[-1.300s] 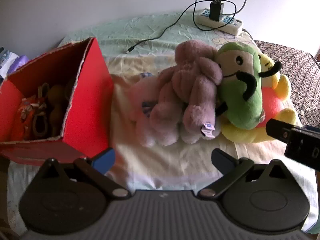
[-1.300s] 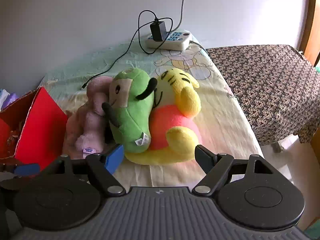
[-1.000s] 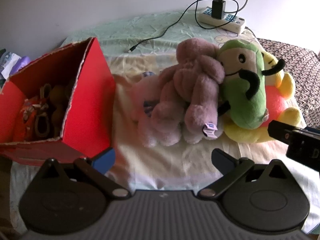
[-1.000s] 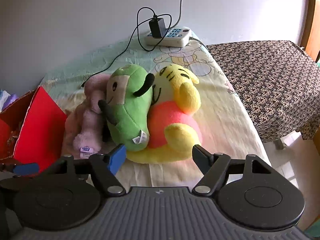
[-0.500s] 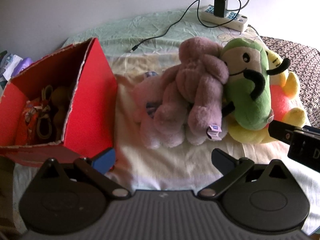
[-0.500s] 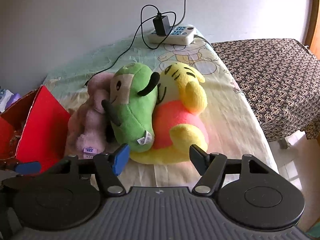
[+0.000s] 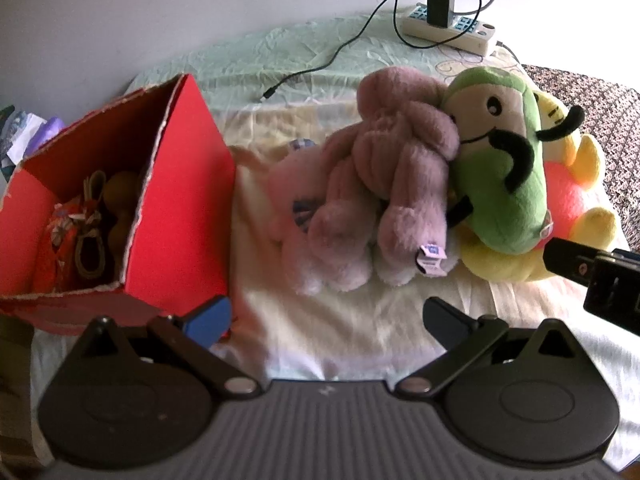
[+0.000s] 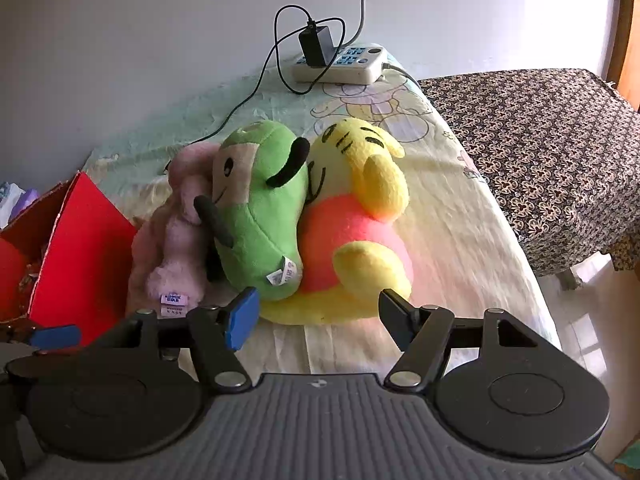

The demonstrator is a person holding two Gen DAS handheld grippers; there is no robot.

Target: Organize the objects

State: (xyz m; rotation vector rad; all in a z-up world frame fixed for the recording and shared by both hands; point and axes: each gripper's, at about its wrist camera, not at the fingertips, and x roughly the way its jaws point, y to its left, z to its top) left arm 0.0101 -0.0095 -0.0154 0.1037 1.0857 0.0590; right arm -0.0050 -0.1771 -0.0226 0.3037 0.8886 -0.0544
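Three plush toys lie together on the bed: a pink one, a green one and a yellow and red bear. The pink toy and green toy also show in the right wrist view. An open red box with toys inside stands to their left. My left gripper is open and empty, just short of the pink toy. My right gripper is open and empty, its fingers just short of the bear's lower edge.
A power strip with a black charger and cable lies at the bed's far edge by the wall. A patterned brown cloth covers a surface to the right. The red box shows at the left of the right wrist view.
Both grippers have moved a little closer to the toys. The right gripper's fingers have narrowed somewhat but stay open. Nothing has been taken hold of.
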